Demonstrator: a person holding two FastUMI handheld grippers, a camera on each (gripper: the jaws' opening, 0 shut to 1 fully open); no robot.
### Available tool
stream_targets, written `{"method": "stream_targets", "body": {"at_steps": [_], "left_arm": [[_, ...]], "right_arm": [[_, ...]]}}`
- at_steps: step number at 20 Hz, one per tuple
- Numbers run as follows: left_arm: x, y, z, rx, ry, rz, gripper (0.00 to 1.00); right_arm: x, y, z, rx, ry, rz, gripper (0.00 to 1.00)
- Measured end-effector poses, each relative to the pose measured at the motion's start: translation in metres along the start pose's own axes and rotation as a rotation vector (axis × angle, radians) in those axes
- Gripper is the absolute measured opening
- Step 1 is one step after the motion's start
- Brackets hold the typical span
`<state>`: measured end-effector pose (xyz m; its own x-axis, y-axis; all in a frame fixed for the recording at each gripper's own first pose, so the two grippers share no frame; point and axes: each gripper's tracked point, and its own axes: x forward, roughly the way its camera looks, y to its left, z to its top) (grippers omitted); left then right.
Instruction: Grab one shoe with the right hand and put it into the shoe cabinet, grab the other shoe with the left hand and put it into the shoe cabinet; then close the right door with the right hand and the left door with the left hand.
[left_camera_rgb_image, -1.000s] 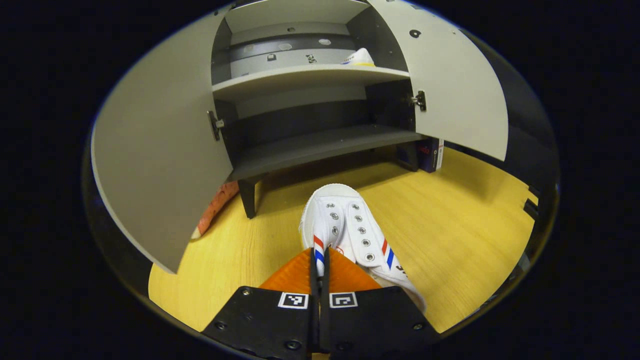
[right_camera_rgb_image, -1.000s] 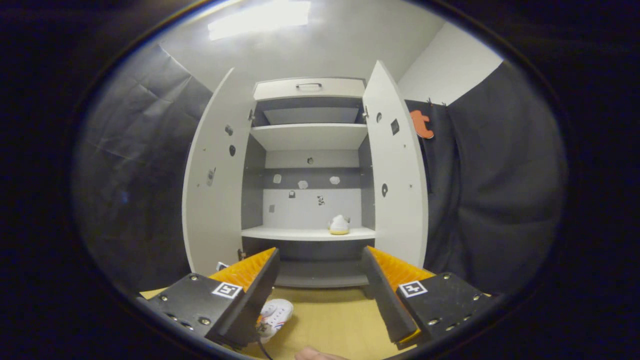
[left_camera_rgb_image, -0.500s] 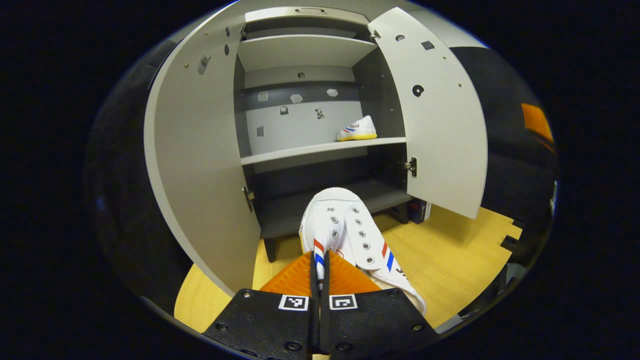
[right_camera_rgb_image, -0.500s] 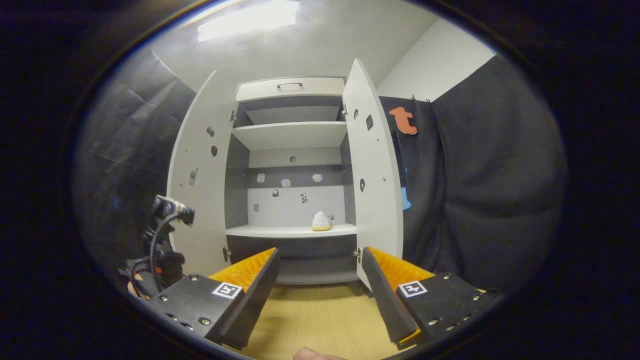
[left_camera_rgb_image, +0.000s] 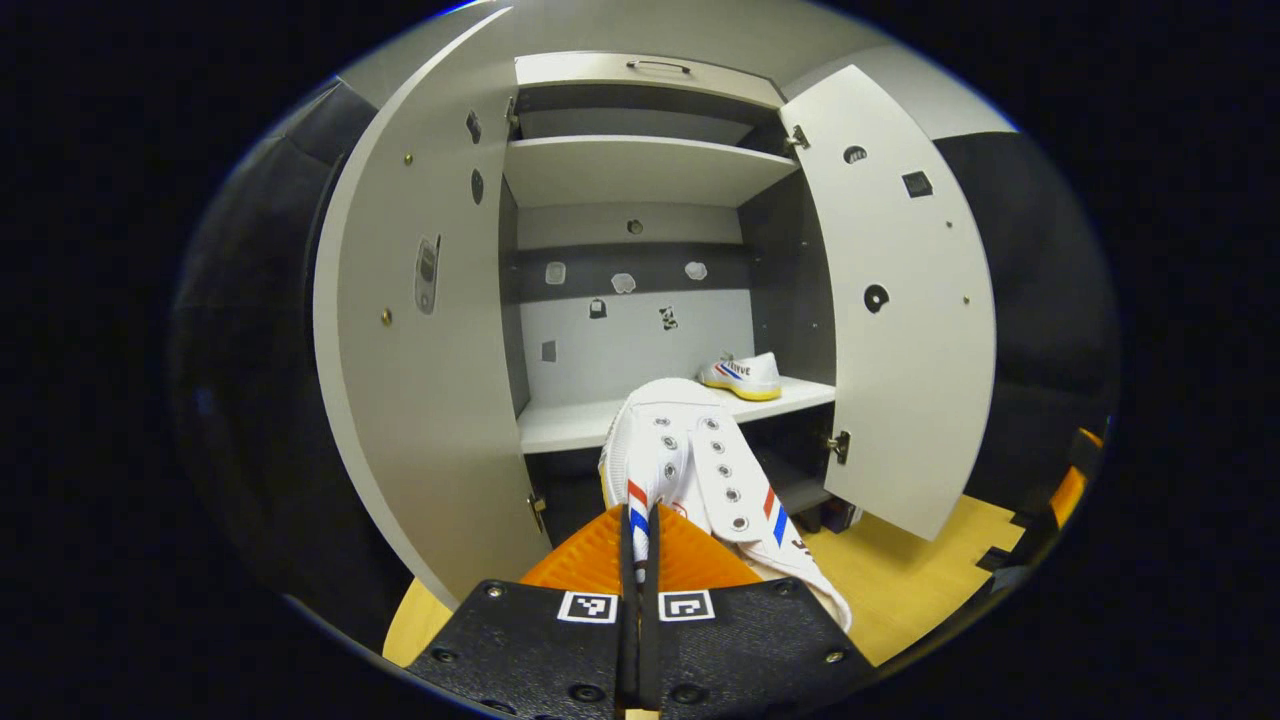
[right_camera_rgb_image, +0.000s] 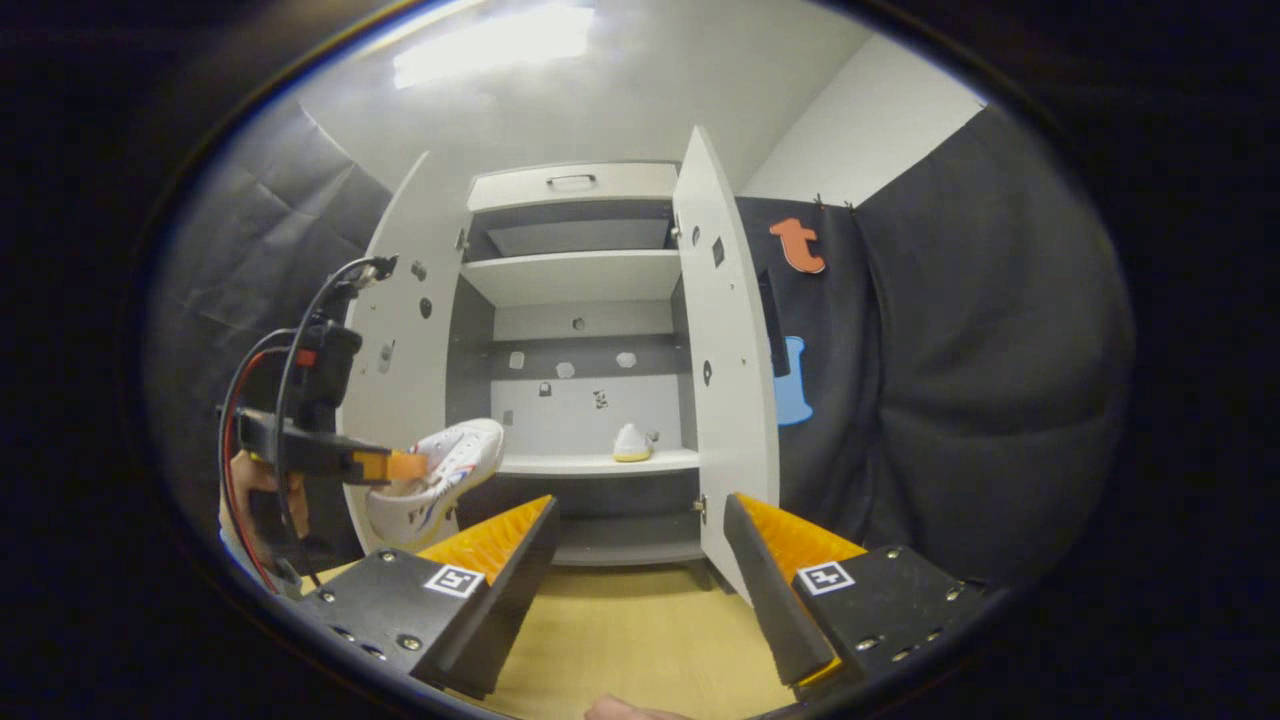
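Observation:
My left gripper (left_camera_rgb_image: 638, 528) is shut on the side wall of a white shoe (left_camera_rgb_image: 690, 470) with red and blue stripes, held in the air in front of the open shoe cabinet (left_camera_rgb_image: 640, 170). The right gripper view has that same shoe (right_camera_rgb_image: 445, 480) hanging from the left gripper (right_camera_rgb_image: 400, 466) at the left. A second white shoe (left_camera_rgb_image: 743, 374) with a yellow sole rests on the right end of the middle shelf (left_camera_rgb_image: 570, 425), small in the right gripper view (right_camera_rgb_image: 630, 442). My right gripper (right_camera_rgb_image: 640, 540) stands open and holds nothing, well back from the cabinet. Both doors, left (left_camera_rgb_image: 420, 330) and right (left_camera_rgb_image: 900, 300), are swung wide.
The cabinet stands on short legs on a yellow wooden floor (right_camera_rgb_image: 640, 640). Above the middle shelf is an upper shelf (left_camera_rgb_image: 640, 165), and a drawer front with a handle (right_camera_rgb_image: 572, 183) tops the cabinet. Black cloth walls (right_camera_rgb_image: 960, 400) flank it. A hand (right_camera_rgb_image: 250, 480) holds the left gripper.
My left gripper has lifted the striped shoe from floor level up to the height of the middle shelf. The right gripper has drifted slightly right and stays open.

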<state>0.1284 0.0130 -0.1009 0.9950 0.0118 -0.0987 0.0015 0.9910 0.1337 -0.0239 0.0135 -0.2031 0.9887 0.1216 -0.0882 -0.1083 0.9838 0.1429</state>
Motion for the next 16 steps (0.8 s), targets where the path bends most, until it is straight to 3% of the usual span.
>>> {"method": "stream_targets", "body": {"at_steps": [4,8,12,16], "left_arm": [[0.034,0.011,0.050,-0.044,-0.042,0.032,0.00],[0.086,0.020,0.075,-0.155,0.030,0.053,0.02],[0.151,0.029,0.099,-0.112,-0.010,0.138,0.02],[0.217,0.033,0.104,-0.070,-0.043,0.172,0.03]], "right_arm": [[-0.007,-0.010,0.001,0.018,-0.007,-0.006,0.98],[-0.017,-0.012,0.018,0.026,-0.064,0.010,0.98],[-0.027,-0.005,0.011,0.019,-0.054,0.057,0.98],[-0.030,0.000,0.018,0.000,-0.082,0.098,0.98]]}}
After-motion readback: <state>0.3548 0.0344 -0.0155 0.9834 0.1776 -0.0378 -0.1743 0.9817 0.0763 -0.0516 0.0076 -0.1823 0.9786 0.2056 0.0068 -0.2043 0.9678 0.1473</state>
